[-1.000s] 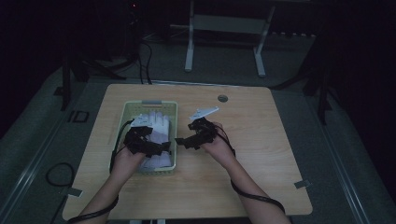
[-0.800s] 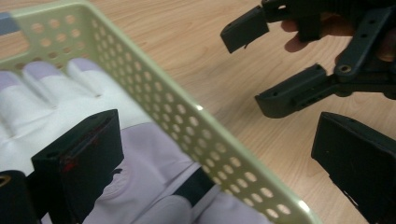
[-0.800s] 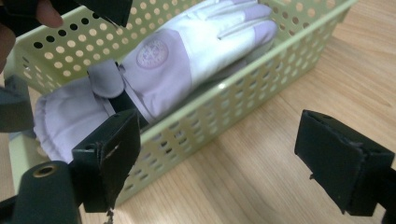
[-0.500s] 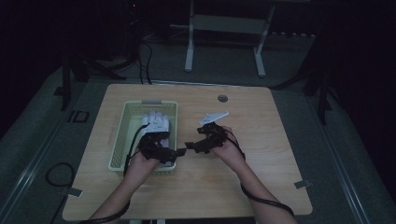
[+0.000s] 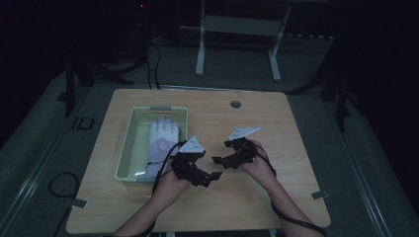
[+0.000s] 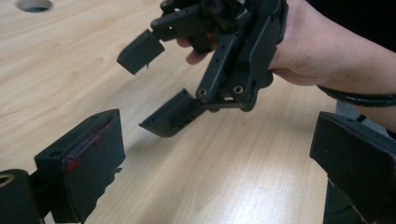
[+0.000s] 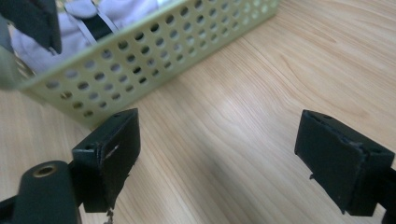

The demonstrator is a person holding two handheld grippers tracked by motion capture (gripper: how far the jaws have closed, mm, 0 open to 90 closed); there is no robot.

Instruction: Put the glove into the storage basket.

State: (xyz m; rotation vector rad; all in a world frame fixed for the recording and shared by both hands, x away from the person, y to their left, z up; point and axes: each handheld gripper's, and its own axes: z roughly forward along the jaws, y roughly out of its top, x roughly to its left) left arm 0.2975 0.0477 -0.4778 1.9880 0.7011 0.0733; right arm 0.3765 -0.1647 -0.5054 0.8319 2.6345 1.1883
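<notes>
Basket: pale green perforated plastic basket (image 5: 129,148) on the light wooden table (image 5: 296,163), toward its left edge.
Glove: white fabric glove (image 5: 162,143) lying inside the basket.
Left hand-held gripper (image 5: 210,176): released, empty, over the table just right of the basket.
Right hand-held gripper (image 5: 222,160): released, empty, facing the left one near the table's middle.

A: How many baskets?
B: One basket (image 5: 129,148), pale green, on one table (image 5: 276,197).
A: And gloves in it?
B: I can make out one white glove (image 5: 162,140); whether a second lies under it, I can't tell.
A: Grippers?
B: Two: the left gripper (image 5: 213,176) and the right gripper (image 5: 219,161), one in each hand.
A: Holes in the table?
B: One hole (image 5: 235,104).
</notes>
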